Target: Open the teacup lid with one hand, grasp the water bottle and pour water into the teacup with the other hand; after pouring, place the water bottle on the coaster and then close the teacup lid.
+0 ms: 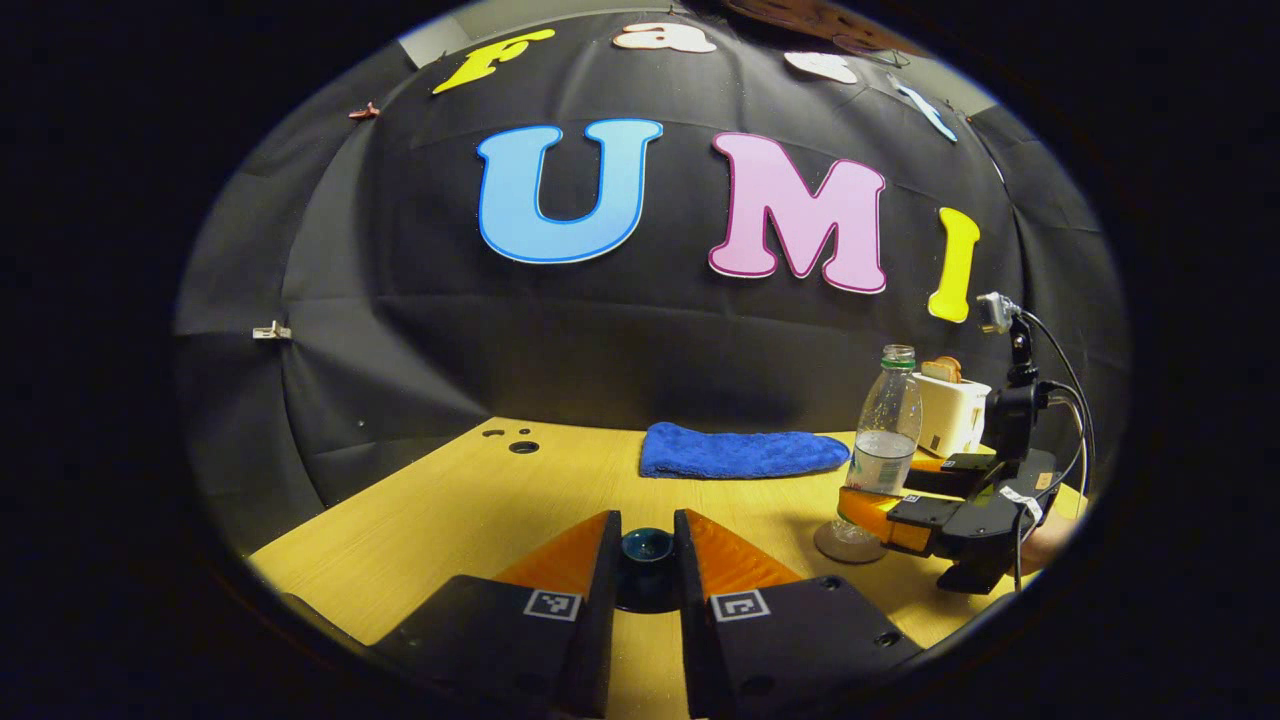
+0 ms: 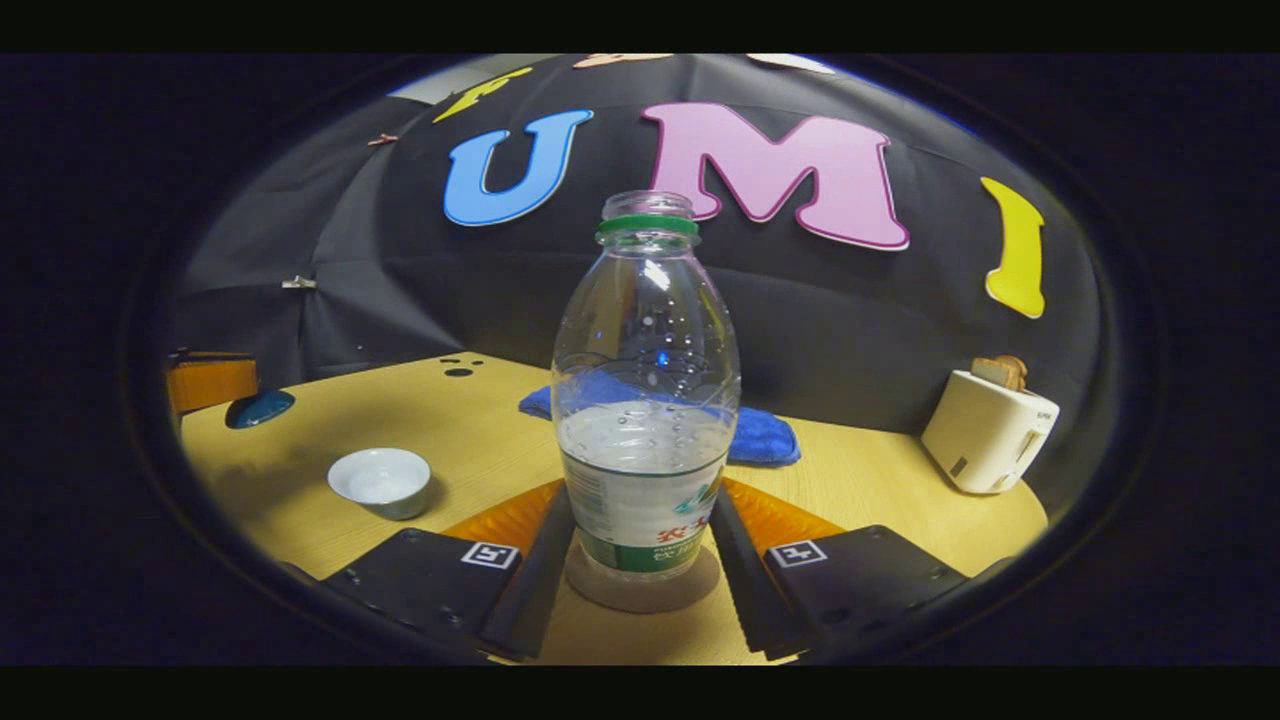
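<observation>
Clear bottle (image 2: 646,400) stands on the coaster (image 2: 640,590), your right gripper (image 2: 640,545) jaws clamped on it; your left gripper (image 1: 646,560) jaws pinch the lid (image 1: 647,548), cup (image 2: 380,481) uncovered on the bench (image 2: 480,440).

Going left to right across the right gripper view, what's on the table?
Teacup lid held by the left tool → open teacup → water bottle on its coaster, between the right tool fingers → toaster.
</observation>
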Available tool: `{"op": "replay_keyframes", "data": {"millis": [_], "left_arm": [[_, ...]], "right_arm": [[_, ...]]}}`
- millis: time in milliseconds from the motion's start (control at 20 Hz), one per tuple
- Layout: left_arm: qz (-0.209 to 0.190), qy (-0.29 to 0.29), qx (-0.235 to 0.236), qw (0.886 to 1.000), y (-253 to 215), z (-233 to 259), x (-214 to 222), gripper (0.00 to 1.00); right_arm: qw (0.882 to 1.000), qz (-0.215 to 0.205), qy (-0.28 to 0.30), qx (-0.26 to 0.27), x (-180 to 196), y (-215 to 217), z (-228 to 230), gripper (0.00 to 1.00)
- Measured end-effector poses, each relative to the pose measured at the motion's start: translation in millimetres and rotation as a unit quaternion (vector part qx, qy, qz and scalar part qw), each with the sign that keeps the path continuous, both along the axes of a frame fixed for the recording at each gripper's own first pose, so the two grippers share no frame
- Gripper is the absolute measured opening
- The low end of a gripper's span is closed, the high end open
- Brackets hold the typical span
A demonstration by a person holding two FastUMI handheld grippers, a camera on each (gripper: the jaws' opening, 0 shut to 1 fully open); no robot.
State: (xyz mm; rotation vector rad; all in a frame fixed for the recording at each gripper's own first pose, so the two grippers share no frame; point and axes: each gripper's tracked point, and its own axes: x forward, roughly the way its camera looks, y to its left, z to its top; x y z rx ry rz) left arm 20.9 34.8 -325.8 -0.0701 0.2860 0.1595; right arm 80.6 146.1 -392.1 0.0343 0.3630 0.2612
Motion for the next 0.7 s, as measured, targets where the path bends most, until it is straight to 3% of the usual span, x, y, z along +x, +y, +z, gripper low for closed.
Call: {"op": "replay_keyframes", "data": {"millis": [400,700], "left_arm": [[-0.016,0.004,0.011,1.0,-14.2,-4.6,12.6,0.33],[-0.027,0.004,0.014,1.0,-25.8,-5.7,22.9,0.33]], "right_arm": [[1.0,-0.011,0.015,0.022,-2.4,0.6,-2.6,0.77],[0.998,0.009,0.039,0.039,-11.5,10.0,-8.1,0.8]]}}
